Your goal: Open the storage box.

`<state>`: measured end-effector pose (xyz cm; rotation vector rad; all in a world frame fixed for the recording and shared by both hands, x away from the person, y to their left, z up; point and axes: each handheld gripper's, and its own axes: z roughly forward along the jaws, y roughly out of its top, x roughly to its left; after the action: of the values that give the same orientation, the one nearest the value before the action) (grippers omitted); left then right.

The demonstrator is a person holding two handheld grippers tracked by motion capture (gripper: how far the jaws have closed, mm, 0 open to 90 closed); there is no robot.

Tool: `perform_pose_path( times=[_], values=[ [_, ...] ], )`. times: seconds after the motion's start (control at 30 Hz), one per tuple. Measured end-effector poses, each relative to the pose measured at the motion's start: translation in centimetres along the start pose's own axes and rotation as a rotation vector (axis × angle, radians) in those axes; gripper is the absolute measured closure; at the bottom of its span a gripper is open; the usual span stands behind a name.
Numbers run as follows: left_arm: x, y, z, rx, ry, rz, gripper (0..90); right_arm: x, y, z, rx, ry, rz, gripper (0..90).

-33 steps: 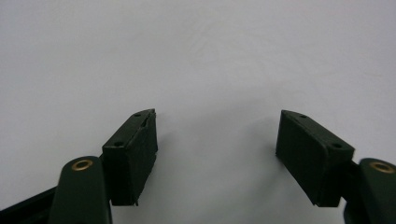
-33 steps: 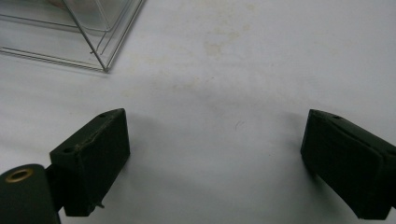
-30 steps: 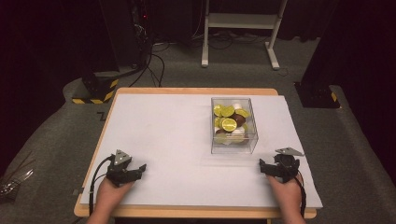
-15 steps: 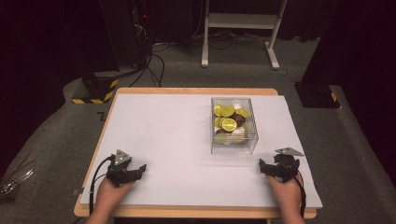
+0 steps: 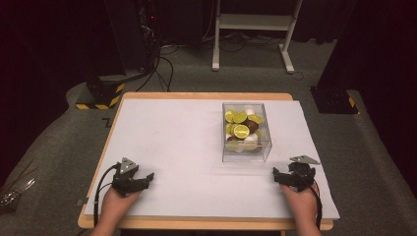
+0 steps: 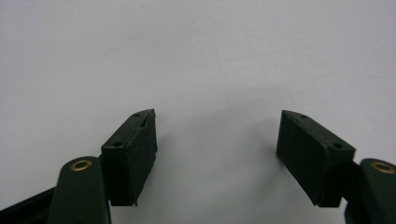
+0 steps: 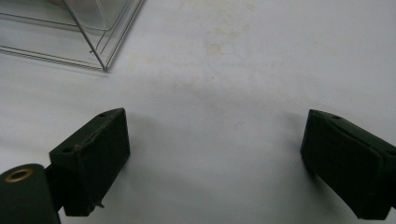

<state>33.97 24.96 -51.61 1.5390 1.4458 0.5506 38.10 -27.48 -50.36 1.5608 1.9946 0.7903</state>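
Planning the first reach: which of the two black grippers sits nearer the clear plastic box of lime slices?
The right gripper: the clear plastic box stands just up-left of it, its corner in the right gripper view.

Your wooden table [image 5: 206,96] sits on a grey carpet floor [image 5: 59,147]. Behind the table stands a white metal frame [image 5: 255,29]. To the table's left, black cables [image 5: 164,64] and a yellow-striped block [image 5: 101,93]. The room is dark.

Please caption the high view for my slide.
Open left gripper and right gripper rest before a clear plastic box of fruit.
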Motion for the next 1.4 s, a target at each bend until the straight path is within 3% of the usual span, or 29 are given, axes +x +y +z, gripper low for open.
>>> perform_pose_path(
  times=[0.13,0.2,0.23,0.33,0.83,1.0,1.4],
  values=[
    [-0.1,-0.1,0.0,-0.007,0.005,0.002,28.8,0.0,0.0,0.0,0.0,-0.001,-0.001,7.8],
    [0.0,0.0,-0.1,0.014,0.006,0.029,28.7,0.0,0.0,0.0,0.0,-0.003,-0.005,8.3],
    [0.0,0.0,0.0,0.005,0.002,0.01,28.6,0.0,0.0,-0.1,-0.004,-0.005,-0.011,10.4],
    [0.0,0.0,0.0,0.005,0.003,0.014,28.5,0.0,0.0,-0.3,-0.016,-0.015,-0.012,13.6],
    [0.0,0.0,0.0,0.01,0.004,0.022,28.3,1.3,-0.2,-2.3,-0.093,0.041,-0.032,16.7],
    [0.0,0.0,-0.1,0.02,0.004,0.031,28.2,1.9,-0.3,-3.0,-0.114,0.046,-0.058,17.1],
    [0.0,0.0,0.0,0.018,0.002,0.032,27.4,2.6,-0.5,-4.2,-0.148,0.059,-0.054,17.9]
  ],
)
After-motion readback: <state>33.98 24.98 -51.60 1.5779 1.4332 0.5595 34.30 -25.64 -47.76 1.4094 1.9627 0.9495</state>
